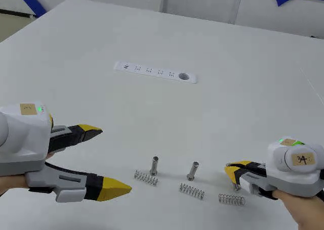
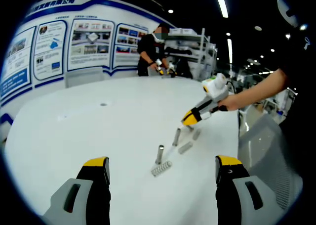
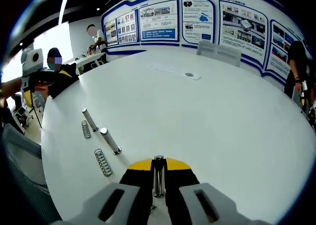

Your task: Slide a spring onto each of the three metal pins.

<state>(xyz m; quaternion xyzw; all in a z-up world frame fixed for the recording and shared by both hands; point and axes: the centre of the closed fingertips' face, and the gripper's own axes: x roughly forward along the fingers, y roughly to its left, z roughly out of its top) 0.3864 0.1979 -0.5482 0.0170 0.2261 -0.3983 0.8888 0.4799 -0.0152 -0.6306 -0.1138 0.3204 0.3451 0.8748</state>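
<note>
Zero out of three so far, judging by the table (image 1: 212, 113): no coil on any pin. Reading left to right in the head view: left pin (image 1: 154, 165) upright, with the left spring (image 1: 146, 177) flat just in front of it. Middle pin (image 1: 193, 170) upright as well, middle spring (image 1: 192, 190) flat just in front. Right spring (image 1: 232, 199) also flat, just below the nose of the right gripper (image 1: 234, 173). All three threadings left to do, then.

Over to that right gripper: jaws pinched together on the right pin (image 3: 158, 176), clamped about its shaft, head poking up between the yellow tips in the right gripper view (plain as day there, half hidden in the head view). Impossible to say whether lifted or resting on the table. Probably being steadied for its spring, but that is only a guess.

Now the left gripper (image 1: 110, 159): jaws spread wide, nothing between them, hovering off to the left, well short of the row. Nicely lined up, though: in the left gripper view, left pin and left spring sitting dead centre between the two yellow tips, farther out. Likely candidate for a pick, being the nearest, yet the right spring beside the held pin looks the more natural partner.
</note>
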